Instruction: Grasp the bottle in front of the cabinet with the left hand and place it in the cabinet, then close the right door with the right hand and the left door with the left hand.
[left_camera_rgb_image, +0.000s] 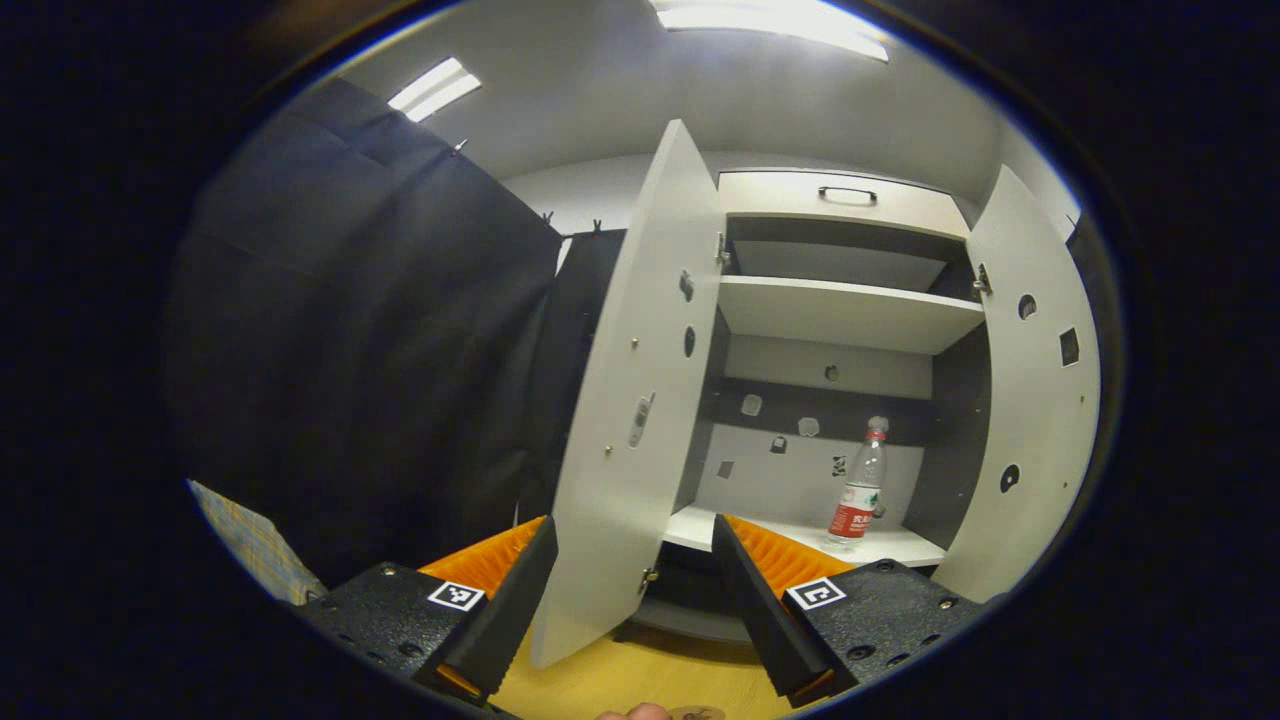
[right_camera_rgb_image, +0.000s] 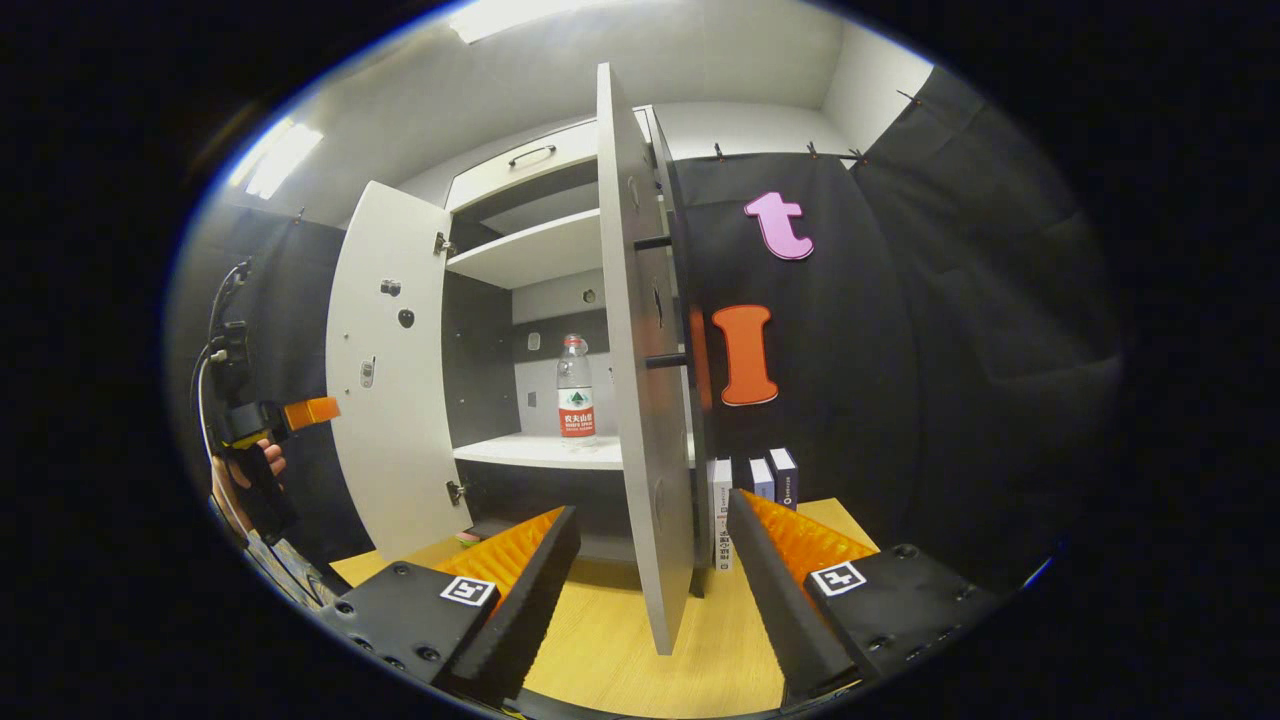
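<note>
A clear plastic water bottle (left_camera_rgb_image: 860, 490) with a red label stands upright on the lower shelf (left_camera_rgb_image: 800, 535) of a white cabinet (left_camera_rgb_image: 840, 200), toward that shelf's right side, with both doors hanging open. In the left gripper view, the left gripper (left_camera_rgb_image: 635, 590) has its jaws wide apart and empty, and the edge of the left door (left_camera_rgb_image: 630, 400) sits between them above the wooden table (left_camera_rgb_image: 640, 680). In the right gripper view, the right gripper (right_camera_rgb_image: 650, 590) is likewise spread and holding nothing, the right door (right_camera_rgb_image: 635, 400) edge-on between its fingers, small boxes (right_camera_rgb_image: 755, 480) standing beyond it against the wall.
</note>
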